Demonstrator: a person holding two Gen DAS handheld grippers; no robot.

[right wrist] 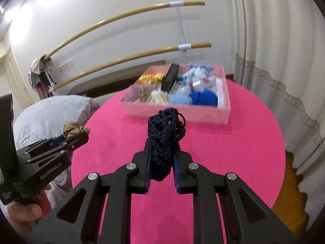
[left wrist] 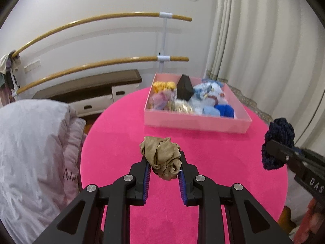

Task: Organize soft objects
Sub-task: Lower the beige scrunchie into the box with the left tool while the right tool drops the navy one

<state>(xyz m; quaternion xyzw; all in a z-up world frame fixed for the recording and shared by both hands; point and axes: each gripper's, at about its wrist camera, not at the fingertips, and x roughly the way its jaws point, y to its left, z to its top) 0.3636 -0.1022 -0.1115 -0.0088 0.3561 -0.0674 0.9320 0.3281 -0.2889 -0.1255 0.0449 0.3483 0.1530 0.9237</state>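
Note:
My left gripper (left wrist: 163,158) is shut on a tan fabric scrunchie (left wrist: 161,156) and holds it above the round pink table (left wrist: 113,142). My right gripper (right wrist: 163,144) is shut on a dark navy braided scrunchie (right wrist: 165,130), also held above the table. Each gripper shows in the other's view: the right one with the navy scrunchie (left wrist: 278,142) at the right edge, the left one with the tan scrunchie (right wrist: 74,131) at the left. A pink box (left wrist: 195,122) at the table's far side holds several soft items, yellow, lilac, cream and blue, with a black divider (left wrist: 184,87).
The pink box also shows in the right wrist view (right wrist: 176,111). A white padded garment (left wrist: 34,152) lies left of the table. Two wooden barre rails (left wrist: 101,65) and a low bench (left wrist: 91,89) stand by the far wall. A cream curtain (left wrist: 264,50) hangs at the right.

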